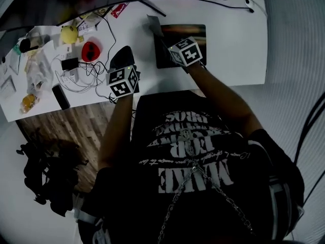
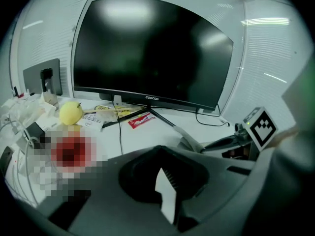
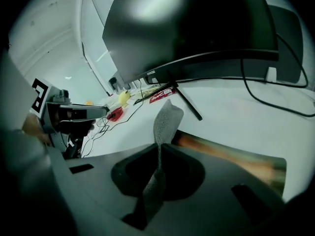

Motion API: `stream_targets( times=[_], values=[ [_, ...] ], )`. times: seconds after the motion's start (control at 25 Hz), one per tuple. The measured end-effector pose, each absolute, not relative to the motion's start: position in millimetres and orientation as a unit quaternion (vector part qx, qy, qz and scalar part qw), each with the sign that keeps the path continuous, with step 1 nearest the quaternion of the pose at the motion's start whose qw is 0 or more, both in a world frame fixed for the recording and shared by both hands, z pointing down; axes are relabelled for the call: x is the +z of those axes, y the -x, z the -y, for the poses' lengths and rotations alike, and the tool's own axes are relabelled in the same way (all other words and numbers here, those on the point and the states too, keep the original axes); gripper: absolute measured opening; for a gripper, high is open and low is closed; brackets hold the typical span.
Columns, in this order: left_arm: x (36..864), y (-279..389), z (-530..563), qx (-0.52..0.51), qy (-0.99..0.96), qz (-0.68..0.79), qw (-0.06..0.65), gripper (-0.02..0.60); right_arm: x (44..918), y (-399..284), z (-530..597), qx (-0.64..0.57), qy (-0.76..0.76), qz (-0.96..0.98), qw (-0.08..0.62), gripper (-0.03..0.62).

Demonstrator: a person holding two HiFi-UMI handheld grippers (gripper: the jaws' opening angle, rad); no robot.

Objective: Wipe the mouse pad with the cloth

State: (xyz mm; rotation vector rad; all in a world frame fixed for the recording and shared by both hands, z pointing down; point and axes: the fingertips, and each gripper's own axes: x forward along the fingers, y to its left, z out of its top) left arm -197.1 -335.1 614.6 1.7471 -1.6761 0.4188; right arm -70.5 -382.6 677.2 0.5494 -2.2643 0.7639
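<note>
The dark mouse pad (image 1: 190,34) lies on the white desk (image 1: 233,44) in front of the monitor. In the right gripper view it shows as a blurred brown strip (image 3: 231,159). My right gripper (image 1: 162,35) hovers over the pad's left edge, shut on a grey cloth (image 1: 154,23) that sticks up past the jaws (image 3: 167,118). My left gripper (image 1: 124,54) is to the pad's left, over bare desk. Its jaws stand a little apart with white desk showing between them and nothing held (image 2: 165,183). The right gripper's marker cube (image 2: 259,127) shows in the left gripper view.
A wide black monitor (image 2: 152,48) on a thin-legged stand (image 2: 147,113) fills the back of the desk. To the left lie a yellow ball (image 1: 69,34), a red object (image 1: 91,51), tangled cables (image 1: 84,75), a red packet (image 1: 119,9) and a black slab (image 1: 61,96).
</note>
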Motion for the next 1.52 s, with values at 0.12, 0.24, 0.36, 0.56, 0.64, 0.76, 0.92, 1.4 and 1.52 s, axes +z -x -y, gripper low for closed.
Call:
stream_targets(
  times=[0.12,0.24,0.36,0.56,0.64,0.76,0.92,1.4,1.52],
  values=[
    [621,210,332,0.170,-0.661,0.647,0.340,0.005,693,70,382,0.300,-0.215,0.861,0.349,0.020],
    [626,206,339,0.174,-0.668,0.637,0.342,0.005,702,61,388,0.301,-0.230,0.854,0.356,0.018],
    [632,193,352,0.174,-0.680,0.623,0.345,0.006,705,41,401,0.300,-0.254,0.848,0.355,0.018],
    [638,147,377,0.173,-0.715,0.580,0.350,0.006,707,-32,425,0.313,-0.321,0.823,0.348,0.019],
    [637,129,381,0.171,-0.726,0.564,0.355,0.005,706,-66,431,0.316,-0.349,0.810,0.349,0.019],
    [633,115,381,0.172,-0.736,0.552,0.352,0.005,704,-106,435,0.319,-0.381,0.792,0.353,0.020],
    [630,112,373,0.178,-0.740,0.547,0.349,0.006,694,-115,432,0.325,-0.393,0.787,0.348,0.018],
    [627,124,324,0.187,-0.724,0.565,0.348,0.006,694,54,320,0.338,-0.205,0.847,0.354,0.018],
    [631,127,314,0.189,-0.721,0.568,0.348,0.005,703,58,314,0.334,-0.201,0.846,0.363,0.017]
  ],
)
